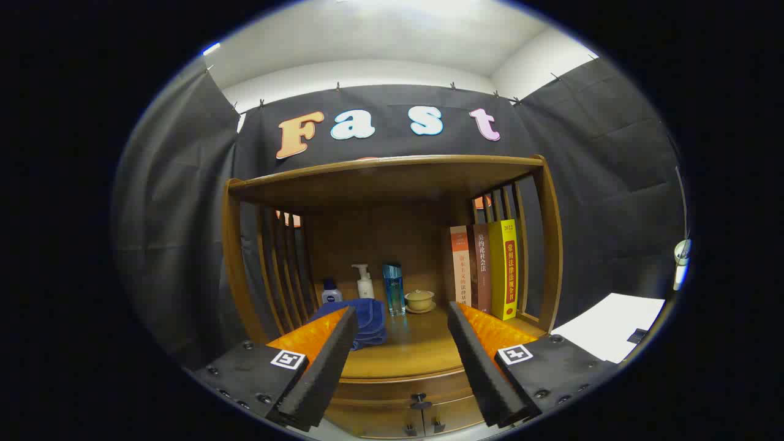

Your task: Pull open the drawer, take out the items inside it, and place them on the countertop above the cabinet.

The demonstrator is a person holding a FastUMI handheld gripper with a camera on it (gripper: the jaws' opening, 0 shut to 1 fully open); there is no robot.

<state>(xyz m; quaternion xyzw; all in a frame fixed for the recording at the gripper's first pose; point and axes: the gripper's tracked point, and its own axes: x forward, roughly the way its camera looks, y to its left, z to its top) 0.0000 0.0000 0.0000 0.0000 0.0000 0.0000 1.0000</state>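
Tool point(401, 318) open; wooden drawer point(401, 387) closed (dark knob).

The claw point(401, 315), spread wide, hides part of the folded blue cloth point(369, 318) and the drawer front point(398, 395).

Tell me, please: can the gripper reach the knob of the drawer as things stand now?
Probably yes. The gripper is open, its fingers spread apart with nothing between them. The drawer knob sits low between the fingers on the closed drawer, and nothing stands in front of it.
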